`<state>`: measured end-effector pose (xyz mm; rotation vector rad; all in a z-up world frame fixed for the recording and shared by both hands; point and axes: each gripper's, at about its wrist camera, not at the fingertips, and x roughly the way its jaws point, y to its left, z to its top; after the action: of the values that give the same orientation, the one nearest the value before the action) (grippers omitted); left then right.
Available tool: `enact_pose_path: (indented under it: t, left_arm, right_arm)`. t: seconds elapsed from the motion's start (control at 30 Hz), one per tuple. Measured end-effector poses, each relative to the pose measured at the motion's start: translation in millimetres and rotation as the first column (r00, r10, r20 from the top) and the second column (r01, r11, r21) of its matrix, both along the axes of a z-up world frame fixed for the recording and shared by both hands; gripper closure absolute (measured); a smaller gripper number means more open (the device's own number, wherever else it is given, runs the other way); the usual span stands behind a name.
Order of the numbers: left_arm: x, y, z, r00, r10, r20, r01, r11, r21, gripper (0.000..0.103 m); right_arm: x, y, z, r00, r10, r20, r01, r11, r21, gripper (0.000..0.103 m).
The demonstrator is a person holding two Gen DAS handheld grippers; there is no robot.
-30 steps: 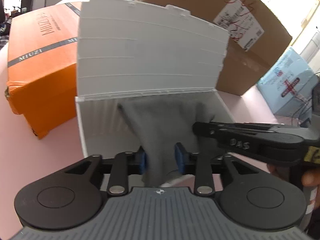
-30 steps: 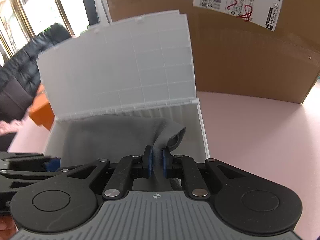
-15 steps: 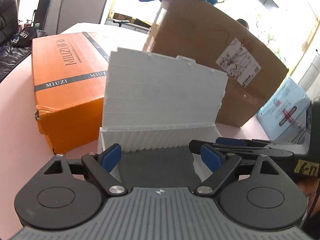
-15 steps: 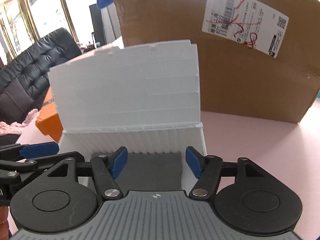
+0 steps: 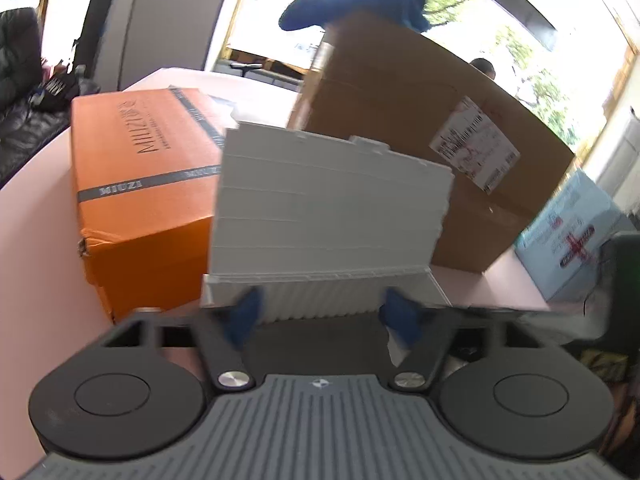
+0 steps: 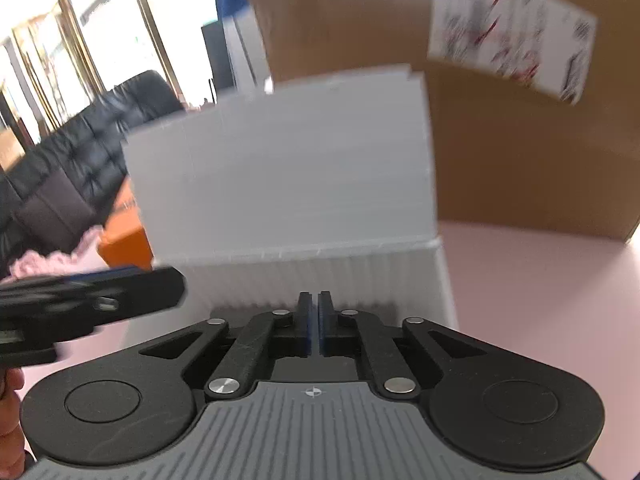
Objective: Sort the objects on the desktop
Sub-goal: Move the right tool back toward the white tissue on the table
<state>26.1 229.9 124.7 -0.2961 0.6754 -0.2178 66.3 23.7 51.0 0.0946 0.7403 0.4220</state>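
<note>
Between items, judging by empty jaws. Grey cloth (image 5: pixel 320 340) lying inside white bin (image 5: pixel 320 292), lid upright. Left gripper (image 5: pixel 320 320) spread wide, holding nothing, just before the bin; right gripper (image 6: pixel 314 328) closed on nothing. Next: locating another object, opening right jaws.

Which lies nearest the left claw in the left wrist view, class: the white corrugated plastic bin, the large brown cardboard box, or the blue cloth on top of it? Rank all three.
1. White corrugated plastic bin, directly ahead of the left claw.
2. Large brown cardboard box, behind the bin, to the right.
3. Blue cloth, up on that box, farthest.
</note>
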Motion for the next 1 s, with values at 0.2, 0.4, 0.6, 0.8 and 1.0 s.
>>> enact_pose_path:
  t: [0.2,0.4,0.6,0.8,1.0]
  left_arm:
    - [-18,-32,5,0.997,-0.056,0.056,0.051,0.995,0.085,0.101]
    - [-47,-97,19,0.979,-0.158,0.132,0.137,0.979,0.153,0.101]
    - [-54,-185,32,0.950,-0.277,0.142,0.242,0.944,0.224,0.101]
    - [-49,-266,32,0.917,-0.380,0.123,0.351,0.913,0.208,0.101]
    - [-31,-353,12,0.885,-0.459,0.083,0.434,0.875,0.212,0.101]
  right_arm:
    - [-47,-62,19,0.990,-0.028,0.137,0.015,0.995,0.094,0.101]
    - [-79,-113,27,0.972,-0.086,0.217,0.054,0.988,0.147,0.101]
    - [-118,-179,35,0.942,-0.191,0.276,0.143,0.972,0.186,0.101]
    - [-144,-251,29,0.908,-0.318,0.272,0.263,0.940,0.218,0.101]
    - [-157,-325,3,0.845,-0.477,0.243,0.421,0.873,0.247,0.101]
